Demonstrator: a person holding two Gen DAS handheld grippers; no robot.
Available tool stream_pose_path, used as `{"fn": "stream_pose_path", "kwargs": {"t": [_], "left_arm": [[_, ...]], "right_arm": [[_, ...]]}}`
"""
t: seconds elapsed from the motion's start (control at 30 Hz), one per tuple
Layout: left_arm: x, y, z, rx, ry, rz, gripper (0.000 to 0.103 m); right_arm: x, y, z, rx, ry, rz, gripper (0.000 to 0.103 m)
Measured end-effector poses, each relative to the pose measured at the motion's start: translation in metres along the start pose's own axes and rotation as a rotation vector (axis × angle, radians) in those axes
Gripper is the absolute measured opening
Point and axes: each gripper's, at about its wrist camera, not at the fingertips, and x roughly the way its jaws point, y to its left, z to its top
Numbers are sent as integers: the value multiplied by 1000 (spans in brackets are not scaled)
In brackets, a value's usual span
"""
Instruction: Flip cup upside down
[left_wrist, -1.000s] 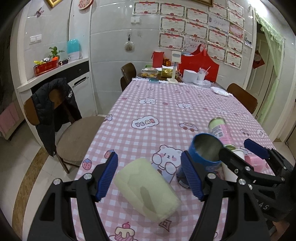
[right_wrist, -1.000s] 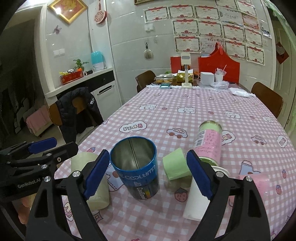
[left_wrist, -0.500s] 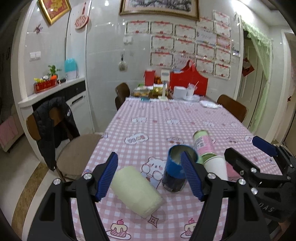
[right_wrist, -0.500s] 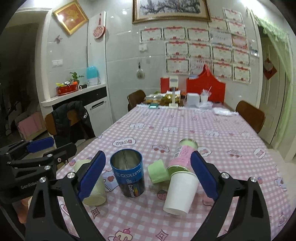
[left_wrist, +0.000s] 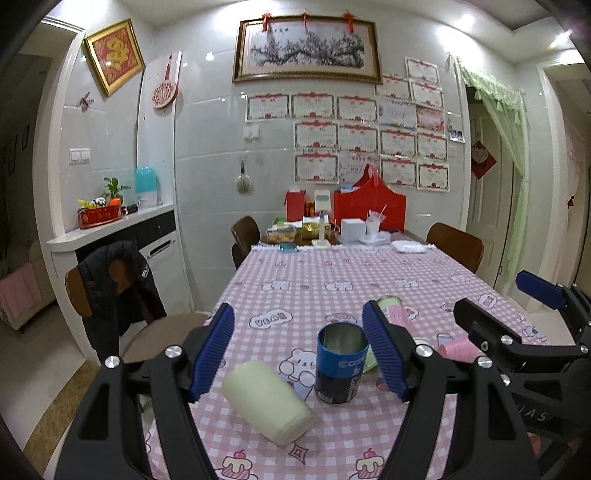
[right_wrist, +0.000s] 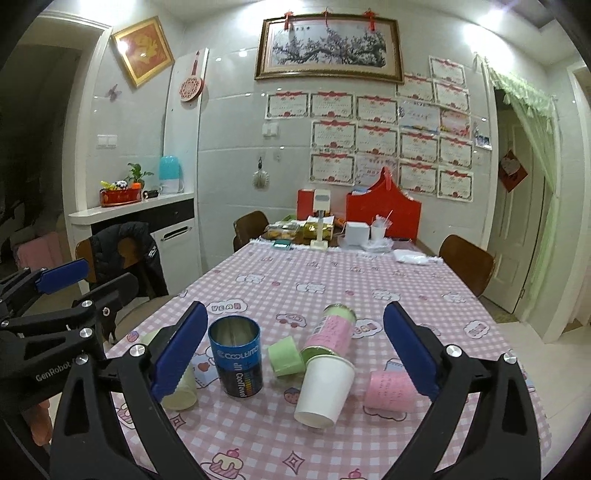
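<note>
Several cups lie on the pink checked tablecloth (right_wrist: 332, 280). A pale yellow cup (left_wrist: 269, 402) lies on its side at the near left, also seen in the right wrist view (right_wrist: 179, 387). A blue tin can (left_wrist: 341, 363) (right_wrist: 236, 360) stands upright, mouth up. A white paper cup (right_wrist: 325, 387), a green cup (right_wrist: 286, 356), a pink cup (right_wrist: 389, 391) and a pink-green can (right_wrist: 332, 334) lie on their sides. My left gripper (left_wrist: 299, 350) is open and empty above the yellow cup. My right gripper (right_wrist: 291, 350) is open and empty above the group.
A chair with a black jacket (left_wrist: 114, 291) stands left of the table. Two brown chairs (left_wrist: 456, 245) (left_wrist: 245, 230) stand by its far end. Red bags and boxes (left_wrist: 369, 208) crowd the far end. A white counter (left_wrist: 110, 229) is at the left wall.
Both grippers have pulled back and up from the cups, so the cups look smaller and more of the room shows. Both stay open. The cups have not moved.
</note>
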Motion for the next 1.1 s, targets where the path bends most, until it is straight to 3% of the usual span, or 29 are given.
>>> {"fn": "stream_pose_path", "kwargs": {"t": [0.17,1.1], "left_arm": [[-10,-1,3,-4,-64,23,80],[-1,-7,4,3,-111,23,80]], "right_arm": [[-9,-4,-1,6,-31,-15,93],[-5,-12,0,21,-64,-35,95]]}}
